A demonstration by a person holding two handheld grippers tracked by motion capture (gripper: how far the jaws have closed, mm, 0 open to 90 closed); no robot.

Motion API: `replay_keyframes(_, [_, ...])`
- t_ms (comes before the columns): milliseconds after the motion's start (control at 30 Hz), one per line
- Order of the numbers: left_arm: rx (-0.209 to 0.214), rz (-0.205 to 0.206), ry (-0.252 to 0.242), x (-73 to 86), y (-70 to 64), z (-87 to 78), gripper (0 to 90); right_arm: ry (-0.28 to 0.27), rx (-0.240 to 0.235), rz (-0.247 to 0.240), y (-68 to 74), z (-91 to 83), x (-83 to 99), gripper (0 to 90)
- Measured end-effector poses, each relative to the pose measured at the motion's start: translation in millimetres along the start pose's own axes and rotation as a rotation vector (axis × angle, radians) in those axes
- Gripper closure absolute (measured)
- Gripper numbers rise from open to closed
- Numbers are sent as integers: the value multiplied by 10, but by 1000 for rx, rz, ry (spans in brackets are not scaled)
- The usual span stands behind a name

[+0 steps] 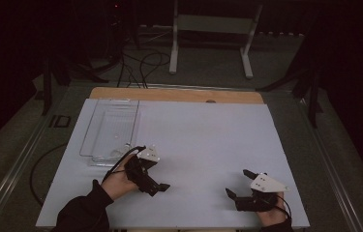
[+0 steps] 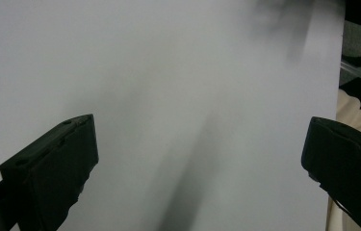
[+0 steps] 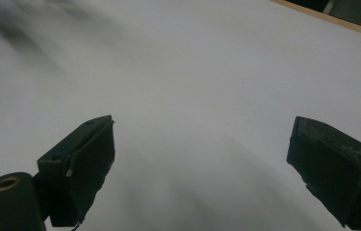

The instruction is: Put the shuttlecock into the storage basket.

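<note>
My left gripper (image 1: 159, 186) hovers low over the white tabletop (image 1: 203, 130) at the front left, held in a hand with a dark sleeve, jaws pointing right. In the left gripper view it (image 2: 202, 149) is open, with bare white surface between its two black jaws. My right gripper (image 1: 237, 182) sits near the front right edge, its jaws pointing left toward the other gripper. It (image 3: 202, 149) is open too, with nothing between the jaws. A clear plastic tray (image 1: 111, 128) lies at the back left, just beyond the left hand.
A wooden strip (image 1: 176, 94) runs along the table's far edge. Behind it on the floor stand a white metal frame (image 1: 213, 29) and loose black cables (image 1: 140, 63). The room around the table is dark.
</note>
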State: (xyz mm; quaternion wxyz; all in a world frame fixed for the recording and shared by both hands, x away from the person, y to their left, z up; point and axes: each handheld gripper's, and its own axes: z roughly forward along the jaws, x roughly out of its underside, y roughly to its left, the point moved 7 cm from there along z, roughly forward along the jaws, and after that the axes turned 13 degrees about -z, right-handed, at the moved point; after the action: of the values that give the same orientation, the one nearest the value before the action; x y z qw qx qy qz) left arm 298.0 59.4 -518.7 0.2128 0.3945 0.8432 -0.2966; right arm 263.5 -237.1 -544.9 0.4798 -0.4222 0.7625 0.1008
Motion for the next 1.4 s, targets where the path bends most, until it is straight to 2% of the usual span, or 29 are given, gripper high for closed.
replay_keyframes(433, [-6,-28,-5,211,59,-9,1,2,-3,1,5,4,0,95])
replay_keyframes(533, [-38,-24,-2,264,80,5,1,3,-3,2,7,4,1,95])
replay_keyframes(567, [-37,-25,-3,280,80,10,1,4,-3,3,8,6,3,95])
replay_keyframes(867, [-32,-63,-29,409,140,-16,1,3,-5,3,8,6,5,95])
replay_keyframes(1033, [-62,-71,-26,500,162,-54,1,7,-9,0,15,12,8,95])
replay_keyframes(1200, [-66,-98,-50,561,202,-103,1,6,-10,0,16,14,9,95])
replay_keyframes(1400, [-69,-118,-53,645,241,-135,1,8,-12,1,18,17,12,95])
